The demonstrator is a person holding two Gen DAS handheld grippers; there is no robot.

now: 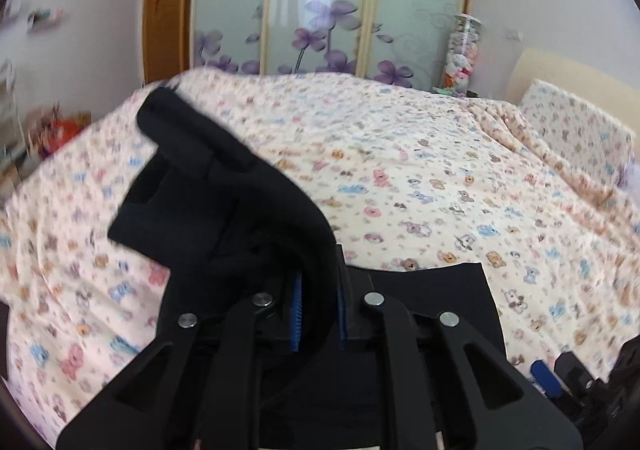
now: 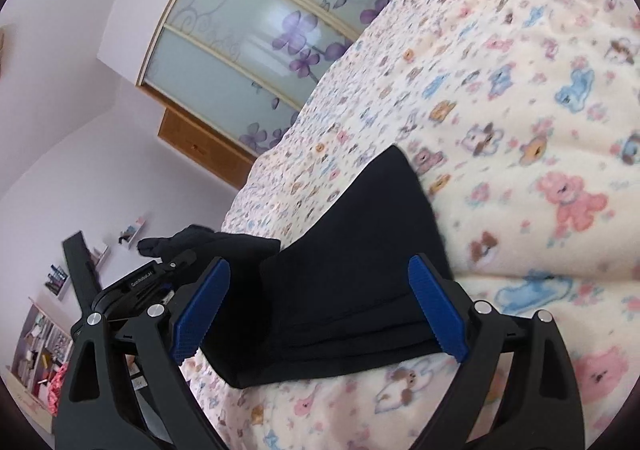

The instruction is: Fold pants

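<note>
Black pants (image 1: 208, 206) lie on a bed with a teddy-bear print sheet (image 1: 420, 178). My left gripper (image 1: 318, 314) is shut on a fold of the black pants and lifts it off the bed; the cloth drapes up and left over the fingers. In the right wrist view the pants (image 2: 352, 282) lie partly folded on the sheet (image 2: 520, 130). My right gripper (image 2: 320, 310) is open, its blue pads (image 2: 436, 310) on either side of the folded cloth without pinching it. The left gripper's body (image 2: 136, 286) shows at the left there.
A wardrobe with frosted glass doors and purple flowers (image 1: 328, 2) stands behind the bed. A clear jar of soft toys (image 1: 462, 50) and a pillow (image 1: 576, 130) are at the far right. Shelves with clutter (image 2: 44, 346) line the wall.
</note>
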